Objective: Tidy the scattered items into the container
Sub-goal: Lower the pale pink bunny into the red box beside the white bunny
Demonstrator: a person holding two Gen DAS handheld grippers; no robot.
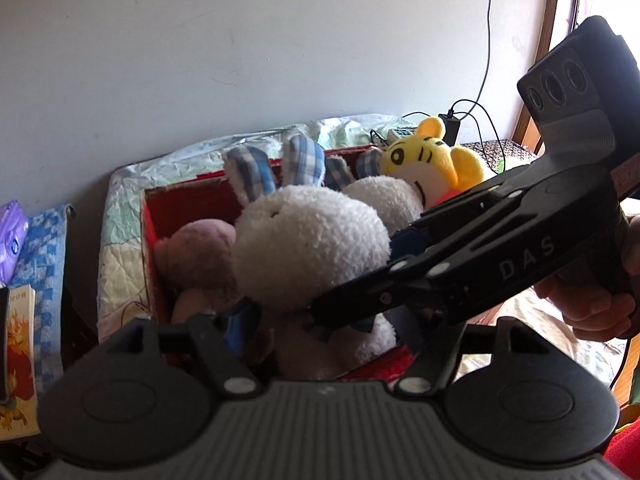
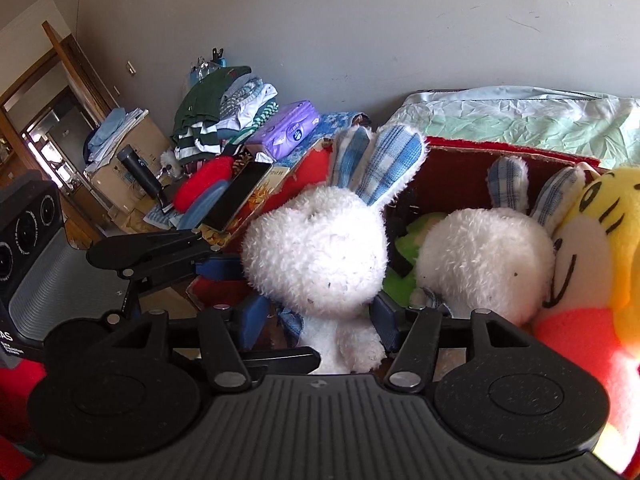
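Note:
A white plush rabbit (image 1: 308, 240) (image 2: 320, 256) with blue checked ears sits upright at the near end of the red box (image 1: 184, 188) (image 2: 500, 148). My left gripper (image 1: 300, 328) stands open around its lower body; only the left blue pad shows, apart from the fur. My right gripper (image 2: 320, 320) is also open, its blue pads flanking the rabbit's body below the head. In the left wrist view the right gripper (image 1: 354, 276) reaches in from the right. Inside the box lie a pink plush (image 1: 200, 248), a second rabbit (image 2: 480, 260), a green plush (image 2: 404, 248) and a yellow tiger (image 2: 592, 248).
The box rests on a pale quilt (image 2: 520, 116) against the wall. To its left are a phone on books (image 2: 240, 196), a purple tissue pack (image 2: 284, 128) and folded clothes (image 2: 224, 104). A charger with cables (image 1: 452, 124) lies behind. A hand (image 1: 592, 312) holds the right gripper.

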